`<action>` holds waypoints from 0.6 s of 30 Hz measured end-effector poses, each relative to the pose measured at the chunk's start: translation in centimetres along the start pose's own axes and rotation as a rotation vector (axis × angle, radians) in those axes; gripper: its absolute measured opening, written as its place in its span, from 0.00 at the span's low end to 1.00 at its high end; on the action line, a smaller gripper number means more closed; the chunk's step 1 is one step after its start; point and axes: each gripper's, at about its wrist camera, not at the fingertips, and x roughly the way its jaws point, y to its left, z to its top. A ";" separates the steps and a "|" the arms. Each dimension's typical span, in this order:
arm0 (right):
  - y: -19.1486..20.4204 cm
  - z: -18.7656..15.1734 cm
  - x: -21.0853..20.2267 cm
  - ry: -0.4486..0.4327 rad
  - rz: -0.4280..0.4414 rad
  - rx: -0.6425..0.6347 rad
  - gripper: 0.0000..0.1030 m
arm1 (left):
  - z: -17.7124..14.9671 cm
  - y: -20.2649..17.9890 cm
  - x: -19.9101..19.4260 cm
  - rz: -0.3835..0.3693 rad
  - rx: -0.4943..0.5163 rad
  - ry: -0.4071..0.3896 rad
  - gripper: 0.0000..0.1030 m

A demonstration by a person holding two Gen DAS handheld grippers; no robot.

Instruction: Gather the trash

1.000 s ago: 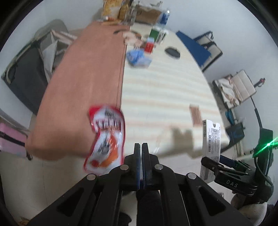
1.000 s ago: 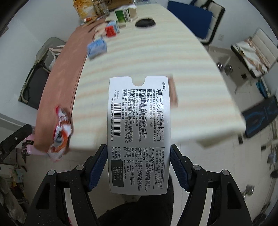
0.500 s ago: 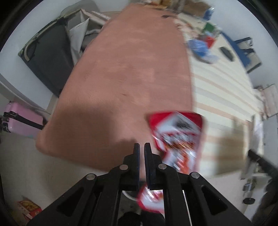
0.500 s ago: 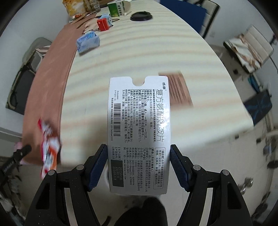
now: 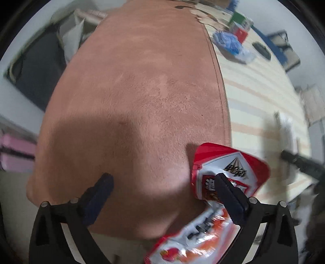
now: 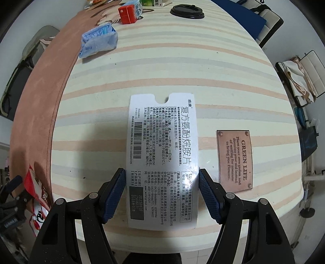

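My left gripper [image 5: 162, 180] is open wide over the near end of the brown mat [image 5: 142, 91]. A red and white snack wrapper [image 5: 229, 174] lies under and beside its right finger, hanging off the table edge, not gripped. It also shows in the right wrist view [image 6: 36, 195] at the lower left, beside the left gripper [image 6: 12, 188]. My right gripper [image 6: 161, 182] is shut on a white medicine box [image 6: 162, 150] with black print, held above the striped tablecloth [image 6: 182, 71].
A blue crumpled bag [image 6: 99, 41], a red carton [image 6: 128, 13], a green carton [image 6: 154, 2] and a black lid [image 6: 187, 11] lie at the far end. A brown label patch [image 6: 235, 160] is sewn on the cloth. Chairs and bags stand around.
My left gripper has opened wide and the snack wrapper has slipped to its right finger. The right gripper moved lower and further over the table with the box.
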 end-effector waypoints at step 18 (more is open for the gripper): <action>-2.1 -0.7 -0.4 -0.018 0.015 0.019 0.71 | -3.4 -8.9 0.4 0.004 0.283 0.062 0.45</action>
